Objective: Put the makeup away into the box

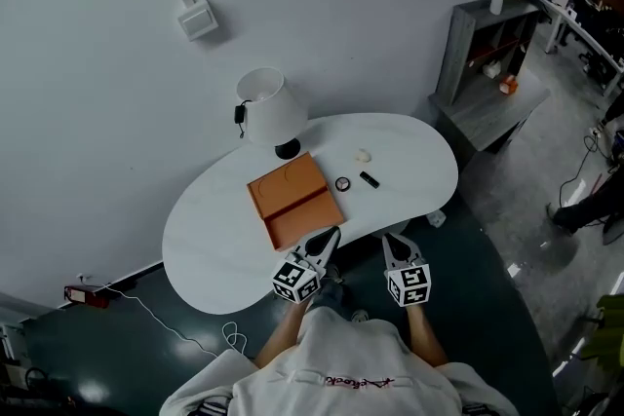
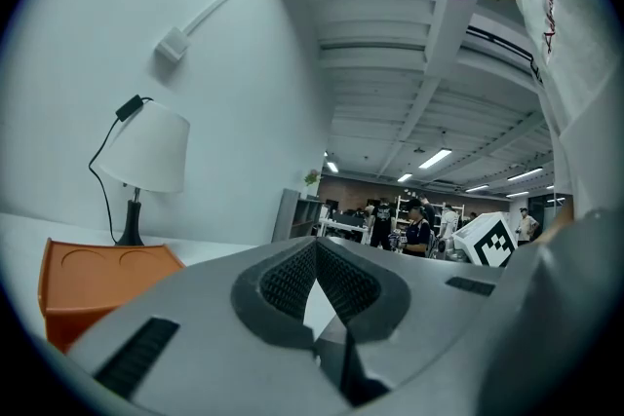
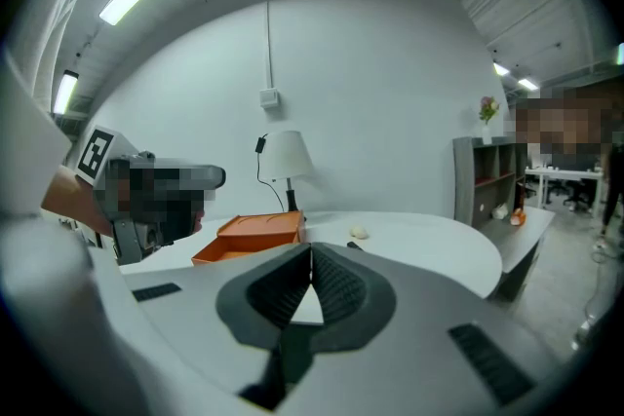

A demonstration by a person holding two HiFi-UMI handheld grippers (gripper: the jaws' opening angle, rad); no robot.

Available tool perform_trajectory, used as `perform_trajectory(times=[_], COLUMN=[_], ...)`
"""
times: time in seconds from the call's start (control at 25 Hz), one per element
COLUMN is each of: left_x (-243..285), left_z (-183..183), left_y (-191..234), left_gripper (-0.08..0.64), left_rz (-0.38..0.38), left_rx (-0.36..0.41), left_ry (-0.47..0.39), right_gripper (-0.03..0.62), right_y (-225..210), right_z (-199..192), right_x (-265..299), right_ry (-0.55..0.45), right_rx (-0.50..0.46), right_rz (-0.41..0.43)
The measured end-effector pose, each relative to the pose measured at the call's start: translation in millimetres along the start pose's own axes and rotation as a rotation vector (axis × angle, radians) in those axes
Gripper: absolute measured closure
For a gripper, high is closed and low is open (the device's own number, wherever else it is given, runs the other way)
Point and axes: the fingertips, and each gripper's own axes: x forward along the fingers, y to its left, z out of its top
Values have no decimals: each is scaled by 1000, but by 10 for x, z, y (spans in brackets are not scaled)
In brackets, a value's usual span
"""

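- Head view - the orange box lies open on the white table, just in front of the lamp. Its two shallow halves sit side by side, and both look empty.
- The makeup is still out on the table to the right of the box. A round compact lies just beside the box edge. A black tube lies near it, and a pale lump lies farther back. The lump is possibly a sponge, but it is too small to tell.
- Left gripper: the pads are pressed together with nothing between them. It sits low at the near table edge, close to the box's near corner.
- Right gripper: the jaws are likewise pressed together and empty. It is at the near edge, facing the compact and tube but apart from them.
- Judgement: this is a ready posture. Both tools are parked in front of the person's body with no piece touched, so the task has not begun.
- Judgement: the right gripper is better placed for the makeup. The left sits by the box and could steady it.
- Next move needs the jaws spread first. The compact is flat and low, so it will be awkward to pinch off the surface - the tube may roll.
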Motion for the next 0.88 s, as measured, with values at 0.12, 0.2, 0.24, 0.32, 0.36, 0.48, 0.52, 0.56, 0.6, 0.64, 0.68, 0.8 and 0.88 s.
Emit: perform_trajectory(times=[0.12, 0.2, 0.24, 0.32, 0.36, 0.48, 0.52, 0.56, 0.6, 0.64, 0.68, 0.8, 0.88], left_x=[115, 210, 263, 369, 422, 563, 602, 640, 678, 713, 741, 755, 760], left_z=[52, 120, 165, 255, 295, 386, 405, 423, 442, 461, 475, 448, 399], left_y=[241, 414, 501, 662, 735, 934, 990, 1043, 1098, 1158, 1218, 1339, 1412], left_gripper=[551, 551, 551, 551, 551, 551, 551, 551, 551, 551, 551, 551, 551], left_rz=[1, -3, -8, -21, -31, -59, -68, -77, -87, -95, -104, -126, -138], left_rx=[-10, -13, -14, -17, -19, -30, -37, -44, -51, -59, -67, -113, -135], left_ry=[-13, -21, -27, -38, -42, -49, -51, -52, -54, -57, -60, -59, -47], right_gripper=[572, 572, 572, 572, 572, 572, 572, 571, 571, 572, 572, 572, 571], right_y=[-29, -56, -76, -124, -152, -223, -238, -254, -270, -285, -296, -315, -335], right_z=[82, 186, 251, 386, 455, 643, 690, 729, 763, 792, 814, 816, 824], right_x=[259, 445, 542, 731, 822, 1078, 1148, 1213, 1279, 1349, 1418, 1546, 1615], right_ry=[15, 18, 17, 14, 12, 5, 4, 5, 7, 8, 11, 33, 40], right_rx=[-19, -30, -34, -42, -46, -55, -56, -57, -58, -57, -57, -53, -49], right_rz=[5, 3, 0, -12, -19, -45, -54, -63, -72, -81, -88, -115, -136])
